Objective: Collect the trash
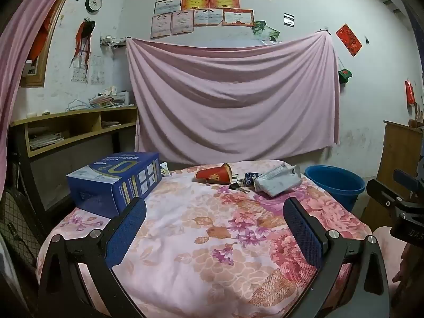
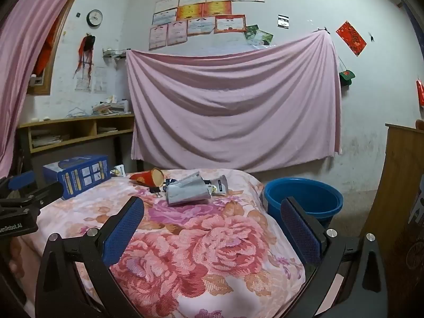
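Note:
A tipped red paper cup (image 1: 214, 176) (image 2: 147, 178) lies at the far end of a table under a floral cloth (image 1: 201, 233) (image 2: 201, 238). Beside it lie a crumpled grey-white wrapper (image 1: 278, 181) (image 2: 186, 189), a black binder clip (image 1: 234, 186) (image 2: 155, 190) and small dark items (image 1: 247, 179). A blue bucket (image 1: 335, 182) (image 2: 304, 198) stands off the table's right side. My left gripper (image 1: 214, 212) hovers open over the near cloth, well short of the trash. My right gripper (image 2: 212, 212) is open too, with nothing between its fingers.
A blue carton (image 1: 116, 182) (image 2: 76, 175) sits on the table's left part. A pink sheet (image 1: 233, 100) hangs on the back wall. Wooden shelves (image 1: 74, 129) stand at the left, a wooden cabinet (image 2: 397, 185) at the right.

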Demonstrator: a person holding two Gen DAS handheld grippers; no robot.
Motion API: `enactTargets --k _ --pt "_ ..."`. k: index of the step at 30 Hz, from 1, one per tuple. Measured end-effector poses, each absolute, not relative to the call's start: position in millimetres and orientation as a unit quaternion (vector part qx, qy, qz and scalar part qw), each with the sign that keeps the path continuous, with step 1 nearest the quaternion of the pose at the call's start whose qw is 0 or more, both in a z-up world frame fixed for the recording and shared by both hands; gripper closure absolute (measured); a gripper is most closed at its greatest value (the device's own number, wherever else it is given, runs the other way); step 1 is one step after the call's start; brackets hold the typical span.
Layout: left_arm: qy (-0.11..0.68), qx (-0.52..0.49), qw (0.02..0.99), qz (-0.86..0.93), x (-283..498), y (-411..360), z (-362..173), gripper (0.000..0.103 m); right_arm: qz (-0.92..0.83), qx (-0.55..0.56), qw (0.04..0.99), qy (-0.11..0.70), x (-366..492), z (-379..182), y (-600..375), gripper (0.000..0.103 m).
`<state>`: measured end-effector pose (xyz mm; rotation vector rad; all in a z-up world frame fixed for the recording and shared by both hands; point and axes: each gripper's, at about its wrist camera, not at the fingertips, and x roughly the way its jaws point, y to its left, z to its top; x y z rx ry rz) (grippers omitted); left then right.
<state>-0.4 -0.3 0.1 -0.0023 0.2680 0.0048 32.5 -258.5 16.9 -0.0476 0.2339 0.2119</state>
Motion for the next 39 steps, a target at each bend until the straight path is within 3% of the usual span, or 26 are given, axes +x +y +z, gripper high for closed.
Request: enactTargets --k 39 --pt "0.138 -0.003 0.99 0.002 -0.1 -0.4 0.0 0.002 0.105 -0.021 0.987 0.119 34.3 15.2 -261.1 0.0"
